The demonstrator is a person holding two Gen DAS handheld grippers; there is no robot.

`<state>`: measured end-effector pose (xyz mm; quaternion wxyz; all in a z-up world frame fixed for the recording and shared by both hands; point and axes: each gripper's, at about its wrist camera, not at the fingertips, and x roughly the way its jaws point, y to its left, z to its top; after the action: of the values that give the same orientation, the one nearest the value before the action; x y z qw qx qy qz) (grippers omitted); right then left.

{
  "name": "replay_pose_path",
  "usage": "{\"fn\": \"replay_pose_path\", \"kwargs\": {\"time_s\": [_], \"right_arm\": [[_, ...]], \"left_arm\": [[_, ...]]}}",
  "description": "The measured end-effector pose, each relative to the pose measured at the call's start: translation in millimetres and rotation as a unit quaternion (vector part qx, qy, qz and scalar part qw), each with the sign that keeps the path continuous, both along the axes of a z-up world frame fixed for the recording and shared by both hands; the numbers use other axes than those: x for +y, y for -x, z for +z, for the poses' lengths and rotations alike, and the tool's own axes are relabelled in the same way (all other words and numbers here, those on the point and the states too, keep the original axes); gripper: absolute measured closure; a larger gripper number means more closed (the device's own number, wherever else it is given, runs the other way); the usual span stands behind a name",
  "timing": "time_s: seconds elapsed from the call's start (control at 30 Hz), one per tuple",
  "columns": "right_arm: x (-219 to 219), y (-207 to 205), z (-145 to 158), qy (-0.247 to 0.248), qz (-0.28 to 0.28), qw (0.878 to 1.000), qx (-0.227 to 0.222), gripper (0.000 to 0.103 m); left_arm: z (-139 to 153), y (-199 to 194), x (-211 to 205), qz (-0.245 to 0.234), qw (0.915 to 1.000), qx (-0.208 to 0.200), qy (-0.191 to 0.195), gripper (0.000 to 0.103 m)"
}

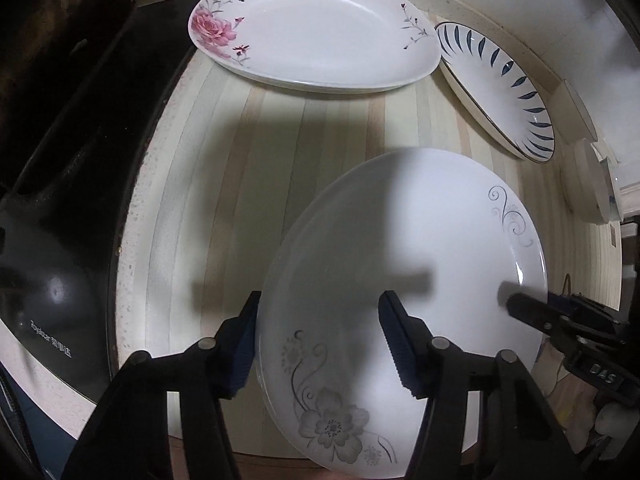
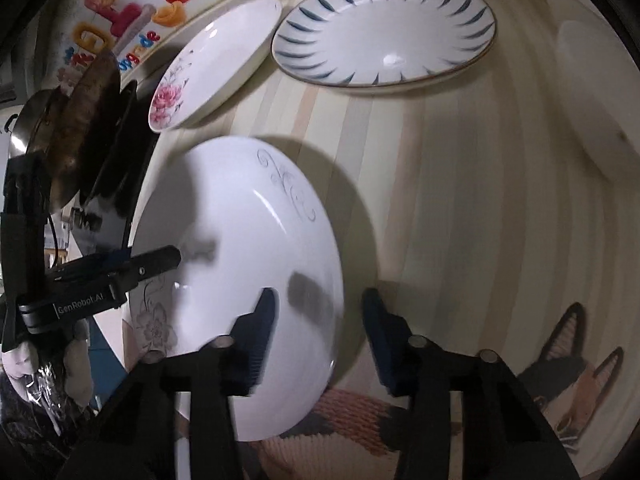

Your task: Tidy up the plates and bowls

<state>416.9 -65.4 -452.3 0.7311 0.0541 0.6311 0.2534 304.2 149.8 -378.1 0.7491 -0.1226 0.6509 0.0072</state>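
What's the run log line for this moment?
left gripper: open, astride plate rim | right gripper: open, astride opposite rim | stage: pre-grasp

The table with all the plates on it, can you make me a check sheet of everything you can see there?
Surface: striped tabletop, pale, with the grippers' shadows on it.
Job's things: grey-flower plate nearest; rose plate and blue-leaf plate side by side further back; more white dishes at the right edge, too blurred to tell apart.
Clutter: dark pan at the table's left side.
Grippers: left gripper straddles the grey-flower plate's rim, pads not pressing; right gripper straddles the opposite rim, likewise.
Cables: nothing seen.
Surroundings: colourful stickers on the wall; cat picture on the table's near edge.
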Motion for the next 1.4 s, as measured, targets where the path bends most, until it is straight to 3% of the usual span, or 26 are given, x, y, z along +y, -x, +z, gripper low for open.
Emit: {"fn": "replay_pose_path", "kwargs": {"time_s": [0.03,0.6,0.9,1.1,1.4], "right_arm": [[4,-1,-3,-0.007,0.005,1.000,0.005,0.073],[-26,2,11,0.013,-0.002,1.000,0.024,0.073],[-76,11,39,0.011,-0.020,1.000,0.015,0.073],[-118,19,50,0.013,-0.038,0.999,0.016,0.073],[-183,32,33,0.022,-0.079,0.996,0.035,0.073]], "left_arm": [[1,2,0,0.001,1.0000,0.001,-0.001,0.048],[34,24,-24,-0.027,0.9996,-0.012,-0.005,0.047],[56,38,-75,-0.059,0.9980,-0.019,-0.007,0.047],[49,23,-117,-0.073,0.9972,-0.015,0.006,0.047],[29,4,-174,-0.115,0.9933,0.001,0.014,0.047]]}}
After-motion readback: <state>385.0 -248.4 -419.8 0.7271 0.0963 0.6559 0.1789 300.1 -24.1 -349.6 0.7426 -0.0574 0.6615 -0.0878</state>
